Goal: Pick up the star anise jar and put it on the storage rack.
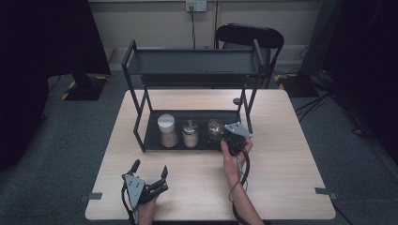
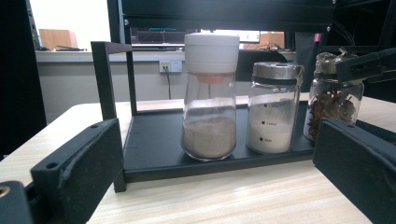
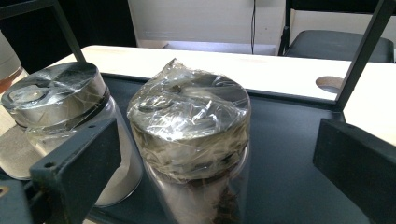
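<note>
Glass spice jar with film-wrapped steel lid (image 3: 189,140): fragile, slippery; my right gripper (image 3: 219,163), jaws apart, should clamp below the lid.

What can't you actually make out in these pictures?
- Star anise jar: its base is cut off by the bottom edge of the right gripper view.
- Middle jar: the level marks in the left gripper view are too small to read.
- Left gripper: hand partly cut off, high view.
</note>
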`<state>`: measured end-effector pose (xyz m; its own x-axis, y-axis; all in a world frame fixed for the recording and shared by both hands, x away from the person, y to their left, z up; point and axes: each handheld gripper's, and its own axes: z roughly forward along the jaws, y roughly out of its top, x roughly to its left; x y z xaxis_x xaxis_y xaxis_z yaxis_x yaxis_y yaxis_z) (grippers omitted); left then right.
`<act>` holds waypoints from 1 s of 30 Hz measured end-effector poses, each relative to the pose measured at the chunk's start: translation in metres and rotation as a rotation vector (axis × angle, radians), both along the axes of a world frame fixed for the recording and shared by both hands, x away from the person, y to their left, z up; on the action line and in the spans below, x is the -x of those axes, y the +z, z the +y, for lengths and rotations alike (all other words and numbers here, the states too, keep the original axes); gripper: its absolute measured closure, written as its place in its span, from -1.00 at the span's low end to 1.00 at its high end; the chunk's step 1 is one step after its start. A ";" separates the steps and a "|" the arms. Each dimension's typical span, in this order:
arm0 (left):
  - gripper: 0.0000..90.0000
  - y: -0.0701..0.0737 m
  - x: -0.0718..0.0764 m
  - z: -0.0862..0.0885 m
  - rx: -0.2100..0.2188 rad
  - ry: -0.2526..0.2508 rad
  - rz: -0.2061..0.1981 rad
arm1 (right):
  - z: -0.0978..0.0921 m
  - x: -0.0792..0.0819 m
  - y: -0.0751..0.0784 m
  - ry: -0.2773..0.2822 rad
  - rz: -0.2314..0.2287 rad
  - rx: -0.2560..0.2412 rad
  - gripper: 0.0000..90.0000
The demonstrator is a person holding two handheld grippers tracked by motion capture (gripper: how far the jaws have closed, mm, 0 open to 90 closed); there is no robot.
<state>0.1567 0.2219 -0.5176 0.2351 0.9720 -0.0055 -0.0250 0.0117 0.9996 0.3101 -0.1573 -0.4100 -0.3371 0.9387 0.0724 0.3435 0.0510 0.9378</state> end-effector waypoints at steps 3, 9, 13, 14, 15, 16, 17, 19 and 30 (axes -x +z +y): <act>-0.98 0.000 0.000 0.000 0.002 0.000 0.001 | -0.001 0.001 0.000 0.001 -0.004 -0.001 -0.99; -0.97 0.000 0.000 0.000 0.001 0.000 0.001 | -0.002 0.004 0.001 0.004 -0.014 -0.006 -0.99; -0.97 0.000 0.000 0.000 0.001 0.002 0.002 | -0.003 0.007 0.002 0.007 -0.022 -0.005 -0.99; -0.97 0.000 0.000 0.000 0.002 0.002 0.003 | -0.003 0.007 0.002 0.007 -0.025 -0.006 -0.99; -0.97 0.000 0.000 0.000 0.001 0.002 0.003 | -0.003 0.008 0.002 0.009 -0.028 -0.006 -0.99; -0.97 0.000 0.000 0.000 0.002 0.002 0.002 | -0.003 0.009 0.003 0.009 -0.030 -0.007 -0.99; -0.97 0.000 0.000 0.000 0.002 0.002 0.002 | -0.003 0.009 0.003 0.010 -0.030 -0.007 -0.99; -0.98 0.000 0.000 0.000 0.002 0.002 0.002 | -0.004 0.011 0.004 0.011 -0.035 -0.009 -0.99; -0.97 0.000 0.000 0.000 0.001 0.001 0.002 | -0.006 0.020 0.007 0.025 -0.058 -0.023 -0.99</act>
